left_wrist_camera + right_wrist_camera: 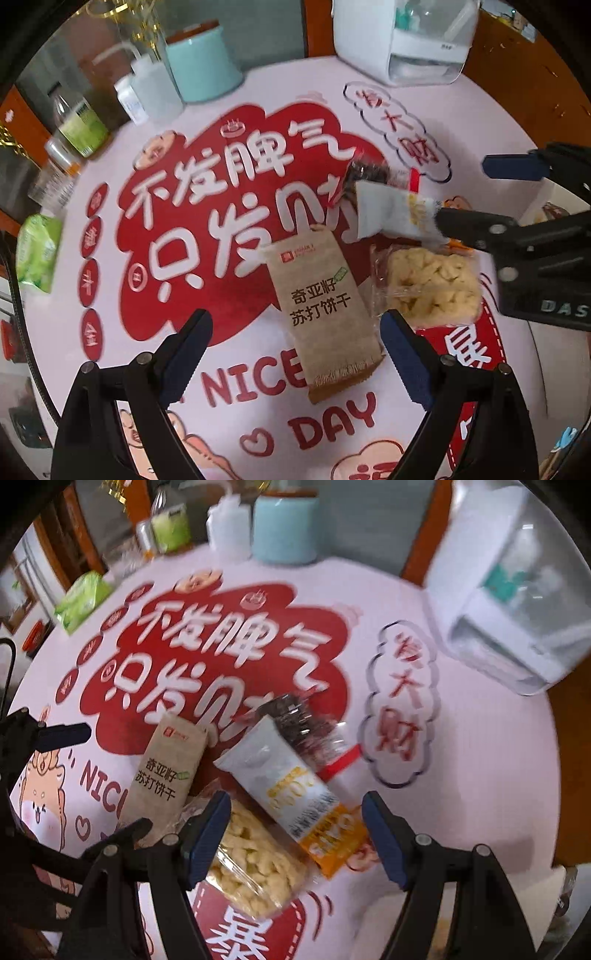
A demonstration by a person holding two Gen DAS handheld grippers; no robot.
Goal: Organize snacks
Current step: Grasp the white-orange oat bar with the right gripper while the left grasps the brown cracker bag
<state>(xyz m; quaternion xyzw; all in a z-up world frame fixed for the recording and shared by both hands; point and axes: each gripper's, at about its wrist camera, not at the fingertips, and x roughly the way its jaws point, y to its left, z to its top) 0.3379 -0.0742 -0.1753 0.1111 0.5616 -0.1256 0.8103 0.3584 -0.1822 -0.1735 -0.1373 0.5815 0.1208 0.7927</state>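
Several snack packs lie together mid-table: a brown cracker packet (325,314) (166,771), a clear pack of yellow puffed pieces (432,288) (255,864), a white and orange oat bar (395,214) (291,786), and a dark clear-wrapped snack (373,173) (306,723). My left gripper (295,362) is open and empty, with the cracker packet between its fingers. My right gripper (295,838) is open, straddling the oat bar's orange end and the yellow pack. In the left wrist view one right finger (476,229) lies over the oat bar's end.
The round table wears a pink and red printed cover (221,206). At the back stand a teal canister (203,62), a white squeeze bottle (151,85), a green-labelled bottle (79,122) and a white appliance (402,40). A green packet (37,254) lies at the left edge.
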